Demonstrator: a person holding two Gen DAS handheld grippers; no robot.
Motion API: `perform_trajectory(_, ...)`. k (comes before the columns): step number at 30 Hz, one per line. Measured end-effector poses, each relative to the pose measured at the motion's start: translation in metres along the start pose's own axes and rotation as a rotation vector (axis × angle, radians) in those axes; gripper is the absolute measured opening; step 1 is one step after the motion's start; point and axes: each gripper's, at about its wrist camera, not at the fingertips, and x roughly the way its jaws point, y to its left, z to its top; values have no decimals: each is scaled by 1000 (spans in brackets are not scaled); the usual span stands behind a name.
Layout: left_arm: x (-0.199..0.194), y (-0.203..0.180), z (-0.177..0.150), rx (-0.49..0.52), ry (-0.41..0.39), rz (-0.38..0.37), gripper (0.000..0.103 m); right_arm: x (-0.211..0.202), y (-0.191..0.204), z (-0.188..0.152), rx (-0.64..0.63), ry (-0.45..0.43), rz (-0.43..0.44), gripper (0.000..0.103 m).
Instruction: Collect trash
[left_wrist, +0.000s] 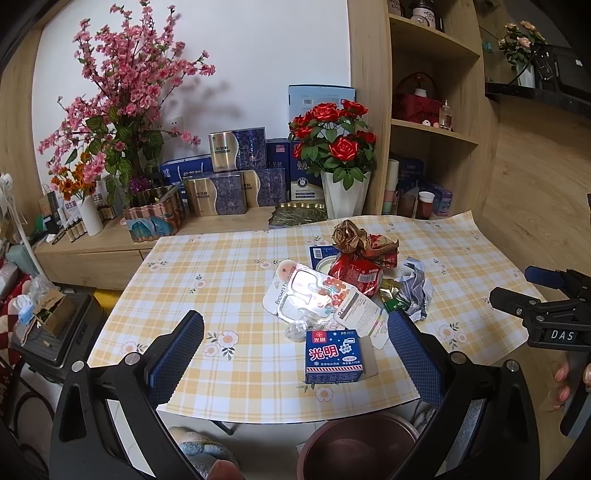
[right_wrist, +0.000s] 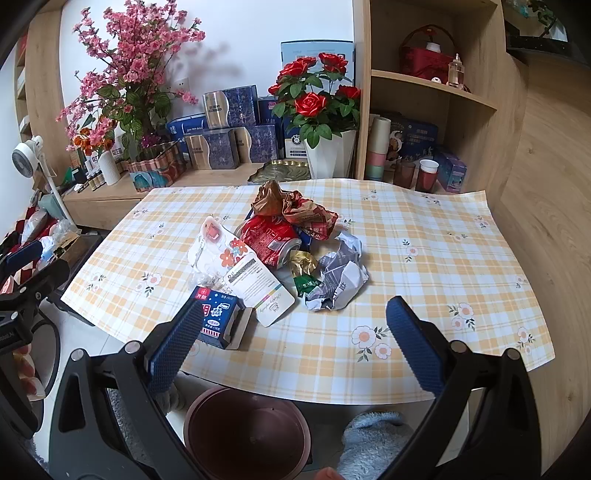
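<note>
Directly below both pairs of jaws, a brown plastic bin (right_wrist: 246, 432) on the floor, just under the table's (right_wrist: 443, 266) near edge. Left gripper (left_wrist: 295, 339) with jaws spread wide, holding nothing; between their tips, a blue ice-cream carton (left_wrist: 333, 356) near the table edge. Just beyond it, a clear blister pack with a flowered card (left_wrist: 314, 299), then a crushed red can (left_wrist: 356, 275), a crumpled brown wrapper (left_wrist: 360, 238) and a crumpled grey paper ball (left_wrist: 415, 290) off the right jaw tip. Right gripper (right_wrist: 295, 325) likewise wide open and empty, above the table's near edge; carton (right_wrist: 216, 317) touching its left jaw in view, paper ball (right_wrist: 338, 277) ahead between the jaws, small green and gold wrappers (right_wrist: 304, 273) beside it.
</note>
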Motion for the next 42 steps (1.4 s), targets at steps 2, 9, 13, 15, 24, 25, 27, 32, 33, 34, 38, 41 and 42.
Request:
perform_trajectory(2,1,-2,-1,17,4,-17,98,2,0,-1,9,6,11,97)
perform_trajectory(9,25,-5,-18,38,44,-42,98,15,-3,-5,44,6,16,97)
perform_trajectory(13,52,3,-35,-8,126,-47,98,30,-11,-10,79,24,42,97)
perform_trajectory(15,63,5,-45,-12,153,-25,98,39,-14,-13,90,39,53,97)
perform_trajectory(24,139,3,-74,-82,301,-139,98,85,-27,-28,120,85,104,97)
perform_trajectory(25,152,2,-77,-113,330,-169,98,91,-29,-30,121,90,93,97)
perform_trajectory(27,175,-1,-82,-157,374,-183,98,100,-31,-32,111,110,85,97)
perform_trajectory(32,208,-15,-87,-167,431,-192,98,114,-43,-38,92,122,24,97)
perform_trajectory(33,213,-20,-87,-158,441,-199,98,117,-48,-39,102,125,18,97)
perform_trajectory(34,215,-22,-87,-150,441,-202,98,120,-55,-41,121,130,1,97)
perform_trajectory(38,230,-32,-86,-106,447,-178,98,131,-75,-47,182,148,-39,97)
perform_trajectory(41,241,-34,-87,-101,462,-164,98,139,-86,-50,223,159,-43,97)
perform_trajectory(42,243,-35,-88,-99,466,-158,98,141,-89,-50,234,156,-41,97)
